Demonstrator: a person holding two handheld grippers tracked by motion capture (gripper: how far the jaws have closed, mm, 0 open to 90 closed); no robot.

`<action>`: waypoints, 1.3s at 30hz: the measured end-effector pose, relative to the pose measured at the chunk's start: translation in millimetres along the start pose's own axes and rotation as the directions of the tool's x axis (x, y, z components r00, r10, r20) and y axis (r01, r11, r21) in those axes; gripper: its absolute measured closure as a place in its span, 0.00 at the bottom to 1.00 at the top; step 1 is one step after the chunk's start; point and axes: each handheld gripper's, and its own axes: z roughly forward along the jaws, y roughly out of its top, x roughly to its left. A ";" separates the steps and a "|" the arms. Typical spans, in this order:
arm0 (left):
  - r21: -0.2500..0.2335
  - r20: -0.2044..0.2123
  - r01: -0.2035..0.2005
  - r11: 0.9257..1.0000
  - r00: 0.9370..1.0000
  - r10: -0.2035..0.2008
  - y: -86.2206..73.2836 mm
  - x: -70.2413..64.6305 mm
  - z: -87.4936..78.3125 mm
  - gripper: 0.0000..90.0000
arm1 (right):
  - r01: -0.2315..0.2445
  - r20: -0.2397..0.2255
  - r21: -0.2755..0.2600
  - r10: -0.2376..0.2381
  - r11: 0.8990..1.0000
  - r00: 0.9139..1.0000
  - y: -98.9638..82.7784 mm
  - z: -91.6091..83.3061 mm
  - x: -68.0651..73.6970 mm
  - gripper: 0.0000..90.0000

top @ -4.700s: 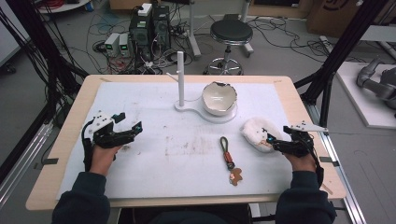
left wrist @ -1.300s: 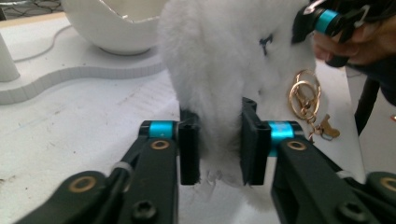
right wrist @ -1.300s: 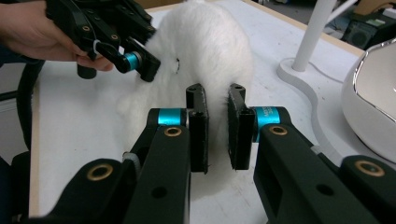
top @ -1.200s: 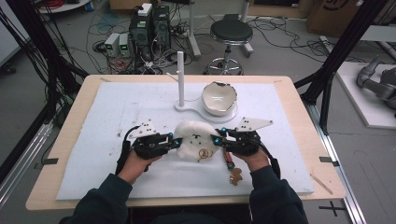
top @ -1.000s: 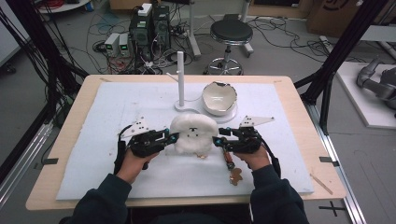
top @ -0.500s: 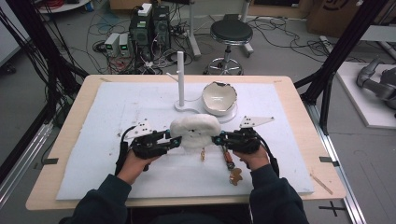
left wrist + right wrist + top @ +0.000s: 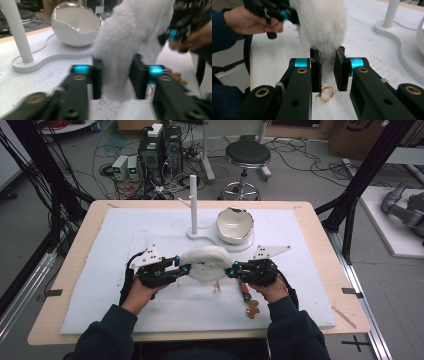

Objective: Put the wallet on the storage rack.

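Note:
A white fluffy pouch hangs just above the middle of the white mat, held from both sides. My left gripper is shut on its left end. In the left gripper view the jaws have just been closing and the fur is pinched between them. My right gripper is shut on the pouch's right end, with fur and white webbing between its pads. A gold ring dangles under the pouch.
A white egg-shaped bowl sits on a white base with an upright post behind the pouch. A strap with a small brown figure lies on the mat by the right hand. Mat edges and table rim surround.
Since the oldest frame both grippers came from the table's sides to the middle with the pouch. Over the last second the pouch rose slightly and stretched between them.

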 end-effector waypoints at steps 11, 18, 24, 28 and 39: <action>-0.128 0.044 0.077 0.989 0.996 -0.071 2.2 4.4 -9.7 0.86 | -0.119 0.027 -0.053 0.120 0.992 0.992 -6.4 2.7 -10.6 0.51; -0.019 0.060 0.069 0.997 0.996 -0.068 -5.6 -1.3 4.4 0.82 | -0.090 -0.001 -0.120 0.090 0.989 0.996 -3.7 -1.2 -7.5 0.86; 0.015 -0.039 0.072 0.997 0.997 -0.071 -7.4 4.6 1.5 0.66 | -0.019 0.080 -0.147 0.031 0.989 0.996 4.4 -11.4 -3.9 0.88; -0.006 -0.102 0.078 0.997 0.992 -0.078 -7.4 13.3 -8.7 0.55 | 0.008 0.126 -0.172 0.014 0.985 0.992 9.9 -20.4 -5.8 0.88; -0.057 -0.283 0.074 0.996 0.955 -0.088 -11.3 41.6 -42.0 0.25 | 0.150 0.292 -0.122 -0.109 0.981 0.950 58.8 -40.1 -18.4 0.88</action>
